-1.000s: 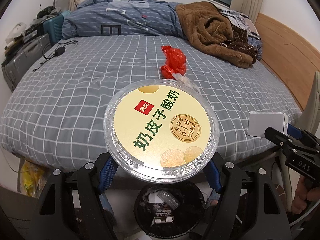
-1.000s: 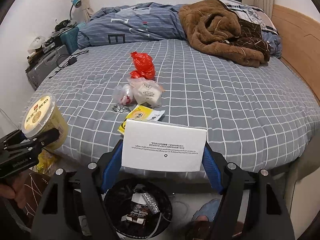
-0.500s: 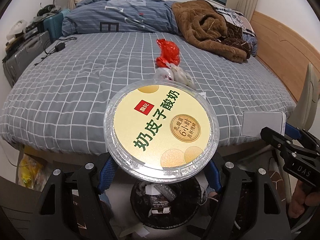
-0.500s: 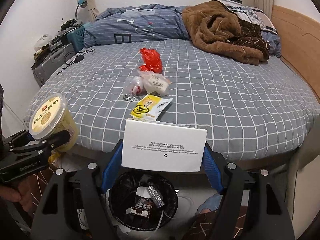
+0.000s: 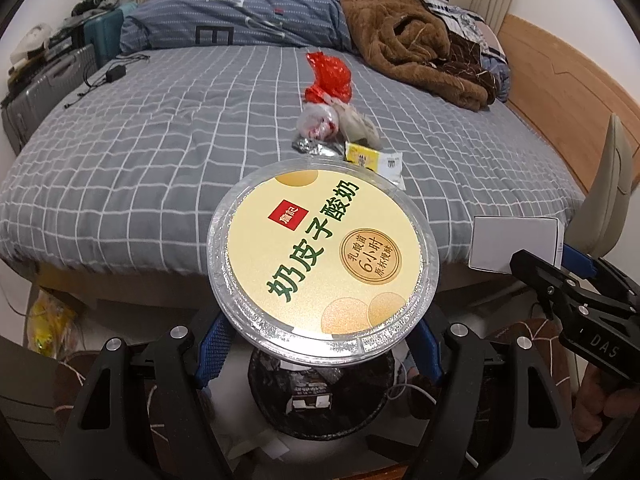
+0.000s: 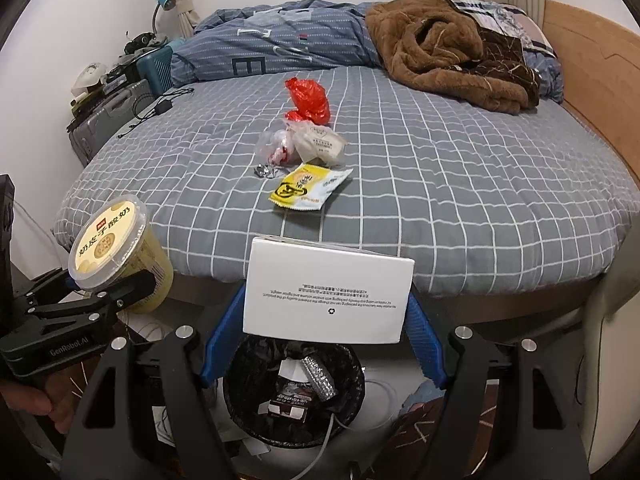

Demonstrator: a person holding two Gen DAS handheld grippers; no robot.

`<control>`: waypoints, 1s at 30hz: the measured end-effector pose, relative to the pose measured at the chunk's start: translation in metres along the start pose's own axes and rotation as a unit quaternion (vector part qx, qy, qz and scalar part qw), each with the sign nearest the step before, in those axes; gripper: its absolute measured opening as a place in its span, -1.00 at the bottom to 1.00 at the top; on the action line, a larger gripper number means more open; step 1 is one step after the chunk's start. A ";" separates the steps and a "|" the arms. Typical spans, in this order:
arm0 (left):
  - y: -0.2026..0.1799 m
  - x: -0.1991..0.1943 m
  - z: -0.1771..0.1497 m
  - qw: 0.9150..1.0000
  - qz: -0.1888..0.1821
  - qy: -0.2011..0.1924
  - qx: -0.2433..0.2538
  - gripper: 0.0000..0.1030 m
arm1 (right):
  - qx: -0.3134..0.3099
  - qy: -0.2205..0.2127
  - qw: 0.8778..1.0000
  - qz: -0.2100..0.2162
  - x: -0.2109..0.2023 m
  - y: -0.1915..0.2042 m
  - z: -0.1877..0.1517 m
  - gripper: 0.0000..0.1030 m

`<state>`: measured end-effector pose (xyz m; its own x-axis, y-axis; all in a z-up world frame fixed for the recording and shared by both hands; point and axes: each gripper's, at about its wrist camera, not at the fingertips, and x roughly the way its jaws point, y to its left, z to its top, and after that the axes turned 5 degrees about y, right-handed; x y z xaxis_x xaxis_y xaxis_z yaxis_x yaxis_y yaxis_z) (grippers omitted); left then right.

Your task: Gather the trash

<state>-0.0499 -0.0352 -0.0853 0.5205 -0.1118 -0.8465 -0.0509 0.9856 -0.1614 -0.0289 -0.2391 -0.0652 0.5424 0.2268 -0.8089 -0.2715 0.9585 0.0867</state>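
Here the left claw (image 5: pixel 322 344) squeezes a yogurt tub (image 5: pixel 322 256), lid up, above the trash bin (image 6: pixel 294 392). The right claw (image 6: pixel 324 320) squeezes a white box (image 6: pixel 328 290), long side lying flat, above it too.

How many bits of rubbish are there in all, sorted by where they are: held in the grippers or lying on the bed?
Held: 2, the yogurt cup and the white box.
On the bed: 5, red bag, clear bag, white packet, foil scrap, yellow packet.
Total: 7.
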 end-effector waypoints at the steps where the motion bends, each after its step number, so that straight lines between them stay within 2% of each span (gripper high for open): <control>1: 0.000 0.000 -0.003 1.000 0.000 0.001 0.000 0.40 | 0.001 0.001 1.000 0.000 0.000 0.001 -0.002 0.37; 30: 0.001 0.031 -0.056 0.999 -0.005 0.052 -0.002 0.40 | 0.008 0.046 0.999 0.012 0.025 0.014 -0.057 0.38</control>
<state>-0.0816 -0.0452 -0.1397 0.4303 -0.1350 -0.8925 -0.0497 0.9837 -0.1728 -0.0644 -0.2300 -0.1171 0.4597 0.2332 -0.8569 -0.2695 0.9560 0.1156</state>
